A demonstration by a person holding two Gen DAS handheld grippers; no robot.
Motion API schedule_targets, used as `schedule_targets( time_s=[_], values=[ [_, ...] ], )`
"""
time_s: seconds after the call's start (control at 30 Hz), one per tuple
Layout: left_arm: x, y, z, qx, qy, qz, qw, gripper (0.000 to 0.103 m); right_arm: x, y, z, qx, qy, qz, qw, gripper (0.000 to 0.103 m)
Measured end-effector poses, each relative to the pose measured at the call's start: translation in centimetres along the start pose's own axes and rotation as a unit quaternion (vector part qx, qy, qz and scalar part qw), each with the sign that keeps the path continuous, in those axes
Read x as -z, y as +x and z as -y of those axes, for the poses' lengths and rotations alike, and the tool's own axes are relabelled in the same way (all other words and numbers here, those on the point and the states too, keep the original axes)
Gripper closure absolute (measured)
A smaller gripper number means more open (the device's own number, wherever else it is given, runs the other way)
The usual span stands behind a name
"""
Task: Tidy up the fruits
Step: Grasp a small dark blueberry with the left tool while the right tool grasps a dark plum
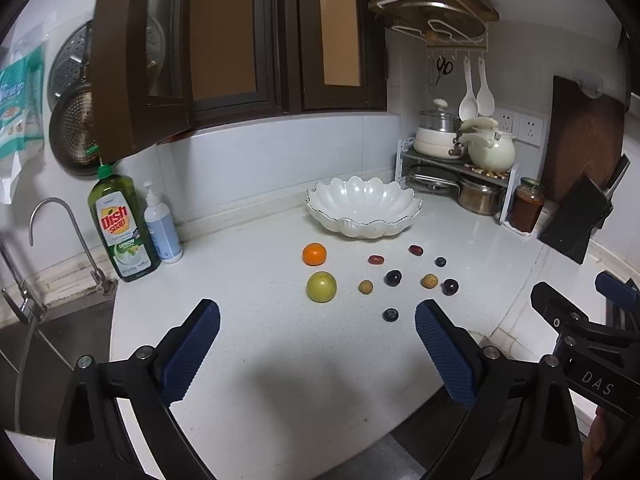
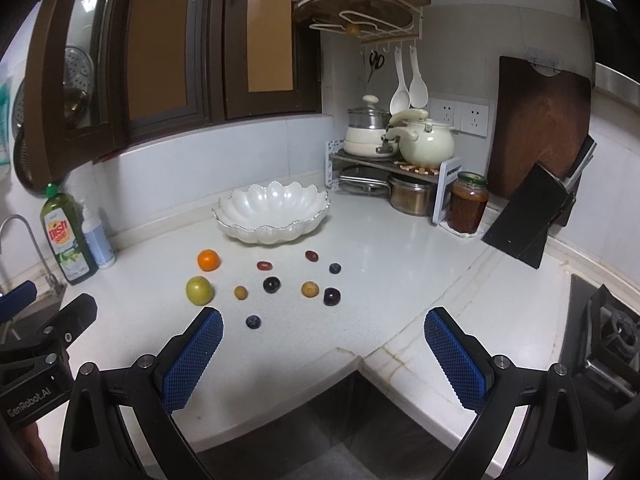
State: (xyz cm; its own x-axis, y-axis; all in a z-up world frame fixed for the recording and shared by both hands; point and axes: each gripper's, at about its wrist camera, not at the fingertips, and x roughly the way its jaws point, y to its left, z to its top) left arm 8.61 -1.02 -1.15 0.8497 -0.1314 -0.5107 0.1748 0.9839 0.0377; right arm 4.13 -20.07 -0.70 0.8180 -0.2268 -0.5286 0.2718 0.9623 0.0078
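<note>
On the white counter (image 1: 260, 360) I've got both claws spread wide, holding nothing: left gripper (image 1: 316, 320), right gripper (image 2: 322, 326). Orange (image 2: 208, 260), green fruit (image 2: 199, 289) and small berries sit loose in front of the scalloped white bowl (image 2: 272, 216).

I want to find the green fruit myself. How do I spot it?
Start at the white scalloped bowl on the counter. In front of it sits an orange tangerine, and just nearer than that is the green fruit. It is the only green one, far bigger than the small fruits beside it.
</note>
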Motion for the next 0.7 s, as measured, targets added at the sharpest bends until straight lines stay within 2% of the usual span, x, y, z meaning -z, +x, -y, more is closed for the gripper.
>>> schedule_targets(
  time_s=[0.4, 0.7],
  values=[
    [-2.0, 5.5, 3.9, -0.034, -0.021, -0.021, 0.999, 0.007, -2.8, 7.4, 2.4, -0.052, -0.029, -0.023, 0.998, 0.001],
    [-1.3, 9.2, 6.3, -0.064, -0.042, -0.053, 0.9957, 0.013, -3.6, 12.6, 3.5, -0.089, -0.063, -0.047, 0.993, 0.004]
  ],
)
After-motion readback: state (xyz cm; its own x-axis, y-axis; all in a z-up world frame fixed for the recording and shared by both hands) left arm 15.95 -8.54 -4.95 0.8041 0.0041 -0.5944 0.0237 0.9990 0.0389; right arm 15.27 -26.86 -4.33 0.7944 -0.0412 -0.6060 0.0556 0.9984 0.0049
